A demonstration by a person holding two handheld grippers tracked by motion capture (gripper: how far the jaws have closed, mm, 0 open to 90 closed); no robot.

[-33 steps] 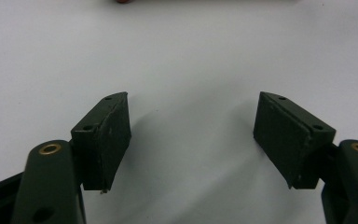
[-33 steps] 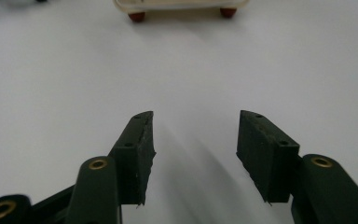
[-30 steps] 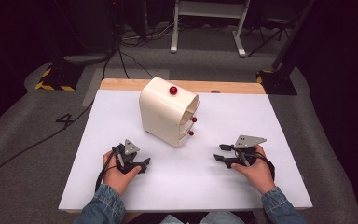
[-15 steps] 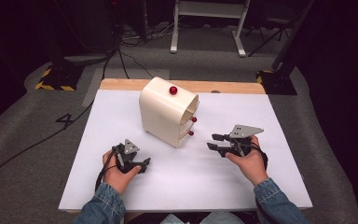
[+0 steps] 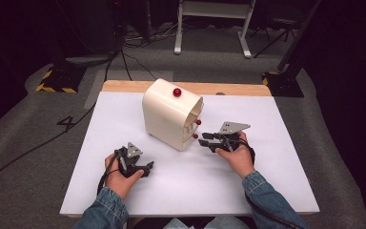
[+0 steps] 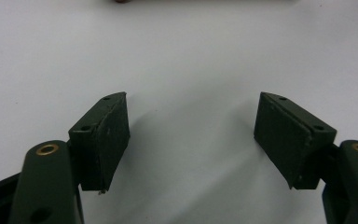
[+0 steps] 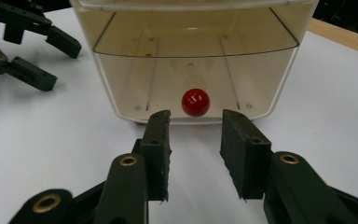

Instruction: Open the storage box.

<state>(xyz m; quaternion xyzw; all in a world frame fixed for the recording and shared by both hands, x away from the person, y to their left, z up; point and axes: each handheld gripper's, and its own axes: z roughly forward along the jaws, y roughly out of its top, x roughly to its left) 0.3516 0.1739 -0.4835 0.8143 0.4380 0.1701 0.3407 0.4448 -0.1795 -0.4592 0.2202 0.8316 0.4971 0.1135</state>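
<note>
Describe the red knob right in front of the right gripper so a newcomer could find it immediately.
On the white table stands a cream plastic drawer cabinet. Its front faces the right gripper. Of its three round red knobs, this one is lowest, nearest the tabletop and lined up with the gap between the gripper's open jaws.

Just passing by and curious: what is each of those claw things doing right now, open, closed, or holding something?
Left gripper: open, holding nothing, over the table.
Right gripper: open, empty, lined up with a red knob.
</note>
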